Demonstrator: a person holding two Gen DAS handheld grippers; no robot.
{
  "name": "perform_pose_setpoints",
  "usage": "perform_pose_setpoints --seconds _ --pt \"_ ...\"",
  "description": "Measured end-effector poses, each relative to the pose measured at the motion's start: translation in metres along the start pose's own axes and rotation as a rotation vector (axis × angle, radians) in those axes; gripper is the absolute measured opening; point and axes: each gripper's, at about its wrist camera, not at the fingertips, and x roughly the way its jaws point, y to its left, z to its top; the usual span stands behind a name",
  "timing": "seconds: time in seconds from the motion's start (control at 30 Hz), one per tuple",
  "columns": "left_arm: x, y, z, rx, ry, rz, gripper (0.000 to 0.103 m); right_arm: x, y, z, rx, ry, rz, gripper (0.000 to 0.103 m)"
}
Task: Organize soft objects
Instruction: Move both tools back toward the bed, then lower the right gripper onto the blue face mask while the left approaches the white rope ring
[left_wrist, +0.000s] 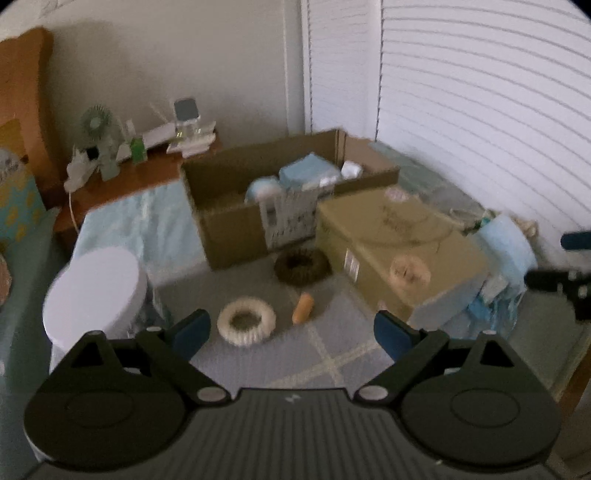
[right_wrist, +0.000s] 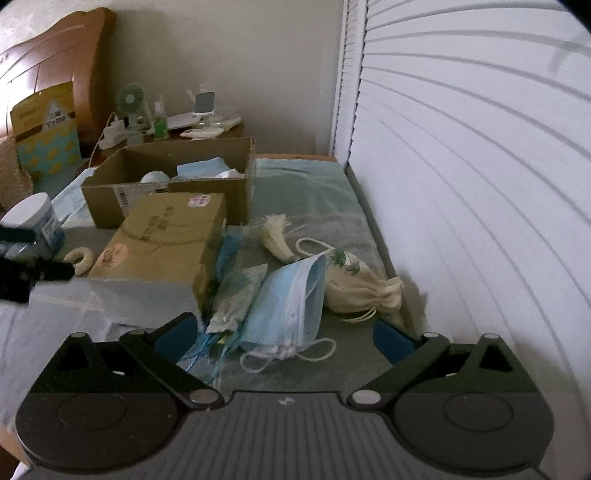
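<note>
In the left wrist view, a white fluffy ring (left_wrist: 246, 321), a brown fluffy ring (left_wrist: 301, 265) and a small orange roll (left_wrist: 303, 308) lie on the grey bed cover. My left gripper (left_wrist: 291, 328) is open and empty, just short of the white ring. In the right wrist view, a blue face mask (right_wrist: 288, 310), a cream drawstring pouch (right_wrist: 360, 286), a patterned sachet (right_wrist: 236, 295) and a cream tassel (right_wrist: 275, 234) lie on the cover. My right gripper (right_wrist: 282, 338) is open, its jaws on either side of the mask.
A closed tan box (right_wrist: 162, 236) lies left of the mask. An open cardboard box (right_wrist: 166, 177) with blue items stands behind it. A white-lidded jar (left_wrist: 94, 291) stands left. A louvred white door (right_wrist: 480, 184) runs along the right. A cluttered nightstand (left_wrist: 147, 162) is behind.
</note>
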Motion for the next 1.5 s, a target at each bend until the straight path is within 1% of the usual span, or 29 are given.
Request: perform_pose_setpoints --seconds 0.1,0.17,0.33,0.4,0.47,0.5,0.57,0.6,0.63,0.67,0.77,1.0,1.07,1.1,1.13,1.17,1.2,1.23,1.3,1.37,1.4,1.43,1.5 --pt "0.006 0.003 -0.007 -0.035 0.032 -0.016 0.095 0.006 -0.003 0.003 0.006 0.002 -0.003 0.092" --pt "0.008 0.003 -0.011 -0.044 0.039 -0.015 0.095 0.012 -0.003 0.004 0.007 0.014 -0.013 0.084" --pt "0.009 0.003 -0.014 -0.045 0.044 -0.020 0.095 0.029 -0.004 0.008 0.010 0.042 -0.015 0.072" --pt "0.011 0.003 -0.014 -0.048 0.047 -0.023 0.095 0.036 -0.003 0.009 0.013 0.054 -0.010 0.069" --pt "0.011 0.004 -0.013 -0.051 0.049 -0.026 0.095 0.041 -0.003 0.009 0.016 0.068 -0.001 0.058" --pt "0.011 0.004 -0.014 -0.052 0.049 -0.027 0.095 0.043 -0.003 0.008 0.020 0.077 0.006 0.056" --pt "0.011 0.005 -0.014 -0.055 0.052 -0.030 0.095 0.045 -0.004 0.008 0.030 0.088 0.015 0.046" --pt "0.012 0.005 -0.014 -0.056 0.052 -0.032 0.095 0.044 -0.004 0.007 0.033 0.088 0.021 0.043" --pt "0.011 0.005 -0.015 -0.058 0.052 -0.033 0.095 0.043 -0.004 0.007 0.035 0.089 0.023 0.032" --pt "0.011 0.005 -0.015 -0.059 0.051 -0.033 0.095 0.042 -0.004 0.007 0.036 0.092 0.027 0.028" --pt "0.007 0.003 -0.016 -0.060 0.043 -0.041 0.095 0.036 -0.004 0.006 0.048 0.084 0.032 0.025" --pt "-0.004 -0.001 -0.017 -0.046 0.025 -0.064 0.095 0.013 -0.004 0.002 0.033 0.100 0.053 0.025" --pt "-0.006 -0.002 -0.018 -0.046 0.023 -0.068 0.095 0.007 -0.005 -0.002 0.029 0.116 0.058 0.028" --pt "-0.007 -0.002 -0.018 -0.045 0.020 -0.071 0.095 0.004 -0.005 -0.004 0.023 0.119 0.048 0.031" --pt "-0.008 -0.002 -0.018 -0.043 0.018 -0.073 0.095 0.002 -0.004 -0.007 0.009 0.120 0.028 0.041" --pt "-0.009 -0.003 -0.018 -0.043 0.017 -0.074 0.095 0.000 -0.003 -0.010 -0.004 0.122 0.002 0.055" --pt "-0.009 -0.003 -0.019 -0.042 0.015 -0.075 0.095 -0.001 -0.003 -0.012 -0.013 0.118 -0.018 0.057" --pt "-0.010 -0.003 -0.019 -0.042 0.014 -0.076 0.095 -0.004 -0.002 -0.013 -0.024 0.110 -0.029 0.057" --pt "-0.011 -0.002 -0.020 -0.040 0.014 -0.078 0.095 -0.009 -0.001 -0.013 -0.030 0.101 -0.035 0.061" --pt "-0.010 -0.002 -0.020 -0.035 0.013 -0.081 0.095 -0.013 0.002 -0.012 -0.048 0.084 -0.037 0.072" --pt "-0.010 -0.002 -0.019 -0.031 0.014 -0.080 0.095 -0.013 0.004 -0.012 -0.061 0.078 -0.039 0.075" --pt "-0.009 -0.003 -0.019 -0.024 0.015 -0.081 0.095 -0.012 0.006 -0.013 -0.076 0.076 -0.043 0.077" --pt "-0.007 -0.003 -0.019 -0.006 0.015 -0.078 0.095 -0.003 0.010 -0.016 -0.101 0.100 -0.055 0.077"
